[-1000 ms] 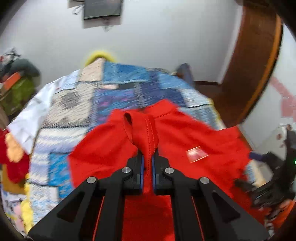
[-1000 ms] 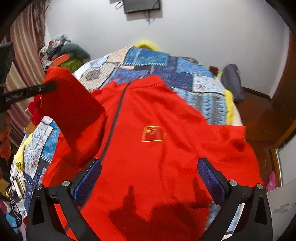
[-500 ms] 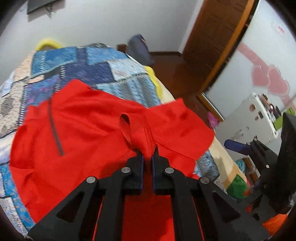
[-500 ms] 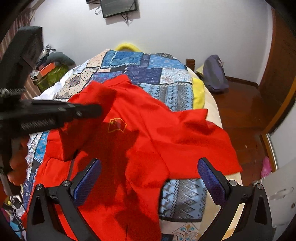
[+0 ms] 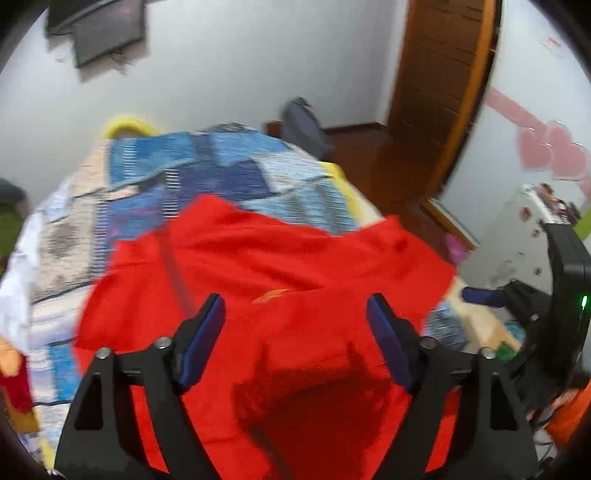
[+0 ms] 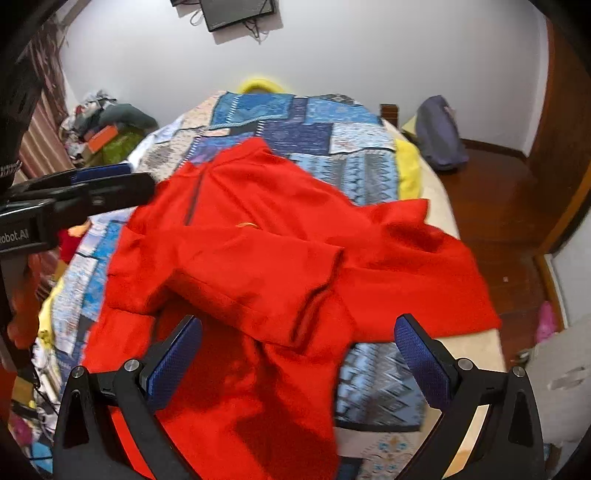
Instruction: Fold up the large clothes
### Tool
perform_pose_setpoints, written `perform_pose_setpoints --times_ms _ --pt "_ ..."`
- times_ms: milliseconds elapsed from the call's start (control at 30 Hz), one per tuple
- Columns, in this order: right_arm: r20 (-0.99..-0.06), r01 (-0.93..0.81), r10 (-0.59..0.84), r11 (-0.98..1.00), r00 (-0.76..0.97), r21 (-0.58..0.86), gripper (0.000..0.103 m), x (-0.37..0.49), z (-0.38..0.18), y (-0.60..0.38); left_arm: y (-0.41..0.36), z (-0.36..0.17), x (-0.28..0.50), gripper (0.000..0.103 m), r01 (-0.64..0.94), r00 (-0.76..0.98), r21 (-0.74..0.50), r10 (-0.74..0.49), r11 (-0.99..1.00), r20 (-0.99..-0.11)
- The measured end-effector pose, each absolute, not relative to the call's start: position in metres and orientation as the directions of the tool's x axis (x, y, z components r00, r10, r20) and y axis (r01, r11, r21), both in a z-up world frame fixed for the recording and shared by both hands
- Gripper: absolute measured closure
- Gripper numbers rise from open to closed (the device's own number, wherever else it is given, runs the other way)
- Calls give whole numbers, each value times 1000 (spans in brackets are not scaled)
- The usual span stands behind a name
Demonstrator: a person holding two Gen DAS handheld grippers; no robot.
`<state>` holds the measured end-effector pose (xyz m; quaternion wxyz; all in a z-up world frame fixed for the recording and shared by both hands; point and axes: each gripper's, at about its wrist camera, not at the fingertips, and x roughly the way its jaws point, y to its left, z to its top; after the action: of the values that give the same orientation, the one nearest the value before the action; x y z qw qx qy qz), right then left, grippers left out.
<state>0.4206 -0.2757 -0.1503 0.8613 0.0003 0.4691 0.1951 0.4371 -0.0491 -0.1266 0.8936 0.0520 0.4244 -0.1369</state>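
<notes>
Jacket spread on quilt atop bed, one sleeve folded across its front; bag on floor at 2 o'clock; clutter pile at 10 o'clock; screen on wall at 12 o'clock.

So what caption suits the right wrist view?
Open right gripper above a red zip-neck top, one sleeve folded across, on a blue patchwork bedspread.
</notes>
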Motion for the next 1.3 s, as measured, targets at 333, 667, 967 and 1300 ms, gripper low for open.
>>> perform_pose_setpoints --times_ms 333,667,967,1300 --pt "-851 -283 352 925 390 253 17 480 -193 -250 138 -195 396 11 -37 521 100 104 994 -847" --pt "-876 -293 217 952 431 91 75 503 -219 -220 255 -297 386 11 -309 363 14 132 951 -922" --pt "-813 -346 170 937 556 -41 88 506 -169 -192 265 -314 444 11 -348 363 100 232 932 -902" --pt "-818 -299 69 946 571 -129 87 513 -162 -225 256 -335 469 6 -304 315 238 333 922 -889"
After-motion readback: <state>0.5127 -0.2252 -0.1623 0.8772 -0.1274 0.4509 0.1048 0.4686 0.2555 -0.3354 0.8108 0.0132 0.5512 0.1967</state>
